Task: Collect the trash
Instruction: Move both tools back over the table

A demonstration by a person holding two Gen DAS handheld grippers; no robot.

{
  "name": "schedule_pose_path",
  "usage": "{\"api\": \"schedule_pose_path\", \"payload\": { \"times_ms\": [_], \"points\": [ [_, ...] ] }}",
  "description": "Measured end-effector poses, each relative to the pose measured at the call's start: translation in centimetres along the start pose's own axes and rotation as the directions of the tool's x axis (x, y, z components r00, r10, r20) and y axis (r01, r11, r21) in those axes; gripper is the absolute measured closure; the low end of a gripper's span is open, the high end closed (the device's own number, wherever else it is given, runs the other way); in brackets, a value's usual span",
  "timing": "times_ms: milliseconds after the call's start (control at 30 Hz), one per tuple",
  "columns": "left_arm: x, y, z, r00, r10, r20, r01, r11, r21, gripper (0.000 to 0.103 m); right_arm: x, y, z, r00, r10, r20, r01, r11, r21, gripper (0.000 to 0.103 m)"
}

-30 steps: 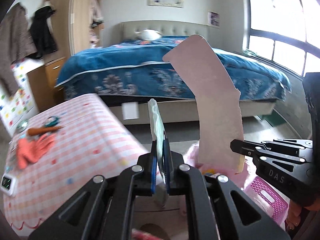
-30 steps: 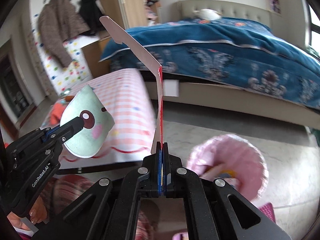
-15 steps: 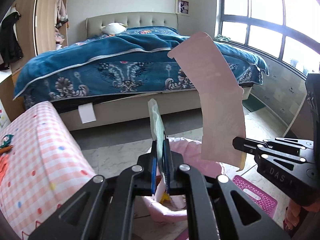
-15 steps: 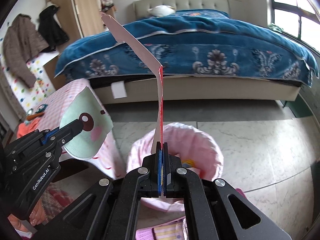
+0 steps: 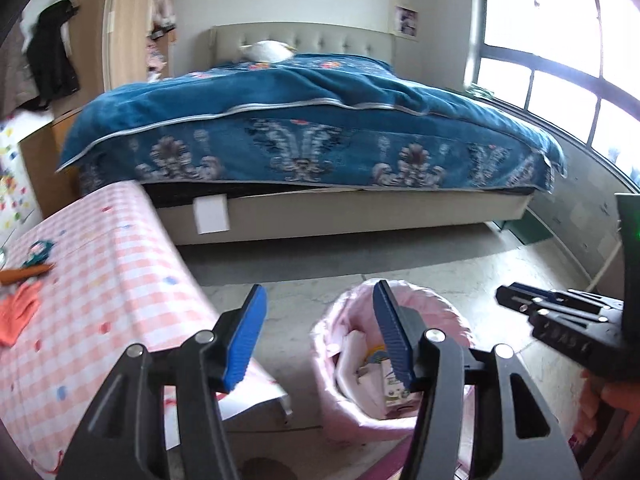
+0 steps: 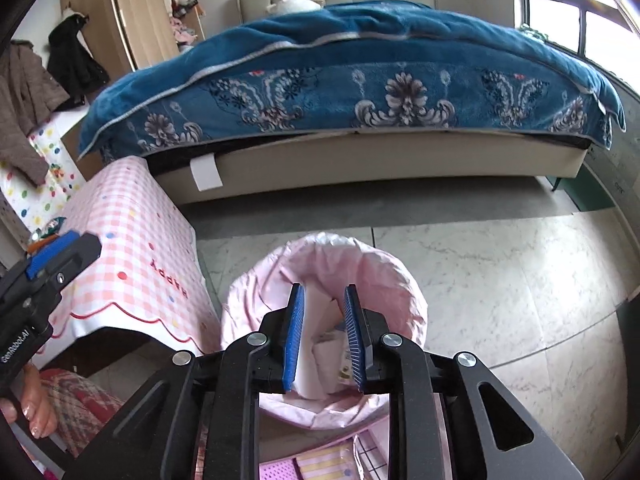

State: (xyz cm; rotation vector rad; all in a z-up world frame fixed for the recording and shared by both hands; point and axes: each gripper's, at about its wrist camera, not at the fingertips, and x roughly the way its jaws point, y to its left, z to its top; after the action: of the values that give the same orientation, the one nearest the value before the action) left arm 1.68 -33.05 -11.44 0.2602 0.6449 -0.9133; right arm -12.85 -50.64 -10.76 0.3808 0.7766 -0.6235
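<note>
My right hand-held gripper (image 6: 323, 336) hangs directly over the pink-lined bin (image 6: 404, 280), jaws just parted a narrow way with nothing between them; the paper scraps (image 6: 320, 350) lie below inside it. My left hand-held gripper (image 5: 320, 336) has just opened wide, empty too, with the bin (image 5: 332, 360) slightly to its right. The checked surface (image 5: 100, 300), where I judge more trash waits, lies left of both, nearer the left.
</note>
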Motion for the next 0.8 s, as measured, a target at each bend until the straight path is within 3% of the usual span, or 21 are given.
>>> {"api": "schedule_pose_path", "payload": {
  "times_ms": [400,800],
  "points": [
    [-7.8,6.3,-1.9,0.988,0.149,0.048,-0.145,0.986,-0.077,0.049,-2.3,7.6,0.0,0.991,0.135,0.004,-0.133,0.980,-0.146,0.081],
    [-14.4,15.0,-5.4,0.940,0.339,0.030,-0.323,0.918,-0.230,0.047,-3.5,18.5,-0.6,0.963,0.269,-0.015,-0.258,0.903,-0.343,0.081]
  ]
}}
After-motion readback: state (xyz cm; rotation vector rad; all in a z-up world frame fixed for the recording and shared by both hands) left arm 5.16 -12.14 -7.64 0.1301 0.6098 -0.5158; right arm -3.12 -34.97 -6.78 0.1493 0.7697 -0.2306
